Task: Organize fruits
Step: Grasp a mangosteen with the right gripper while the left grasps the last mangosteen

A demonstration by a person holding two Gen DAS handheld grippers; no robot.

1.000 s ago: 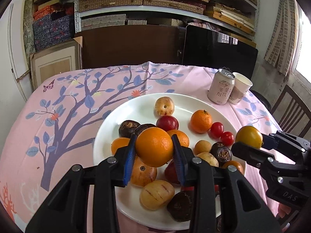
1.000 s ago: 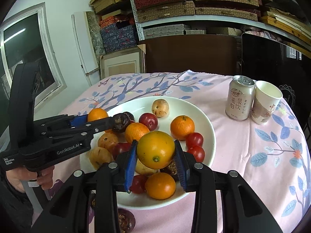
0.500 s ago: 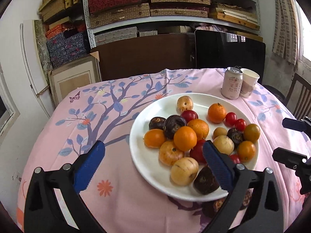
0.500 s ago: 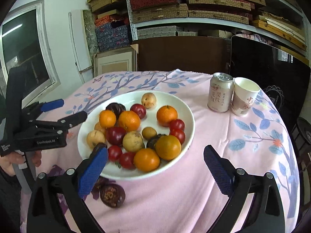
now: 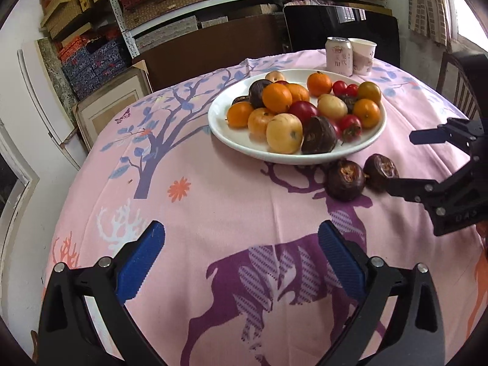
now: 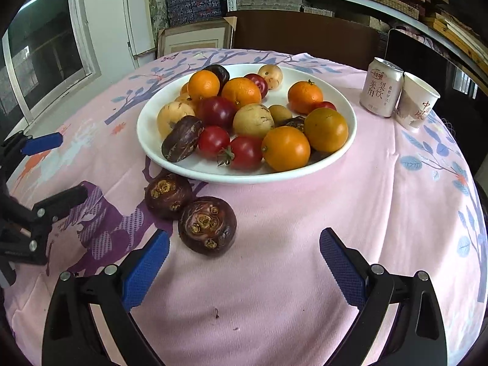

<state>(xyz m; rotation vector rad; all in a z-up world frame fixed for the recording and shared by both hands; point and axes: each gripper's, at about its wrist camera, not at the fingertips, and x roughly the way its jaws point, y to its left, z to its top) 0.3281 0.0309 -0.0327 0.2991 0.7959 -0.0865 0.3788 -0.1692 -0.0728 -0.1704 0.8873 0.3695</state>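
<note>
A white plate (image 5: pixel 231 140) (image 6: pixel 146 140) on the pink tablecloth holds several fruits: oranges, red tomatoes, pale yellow fruits and dark brown ones. Two dark brown fruits lie on the cloth in front of the plate, one (image 6: pixel 168 195) touching the other (image 6: pixel 207 227); both show in the left wrist view (image 5: pixel 346 179) (image 5: pixel 380 171). My left gripper (image 5: pixel 241 259) is open and empty, well back from the plate. My right gripper (image 6: pixel 244 265) is open and empty, just behind the nearer brown fruit.
A drink can (image 6: pixel 380 91) and a paper cup (image 6: pixel 417 108) stand at the far right of the plate. A wooden chair (image 5: pixel 457 82) is beyond the table's right edge. Shelves with boxes line the back wall.
Both grippers let go of their oranges onto the plate, opened wide and pulled back from the plate toward the near table edge.
</note>
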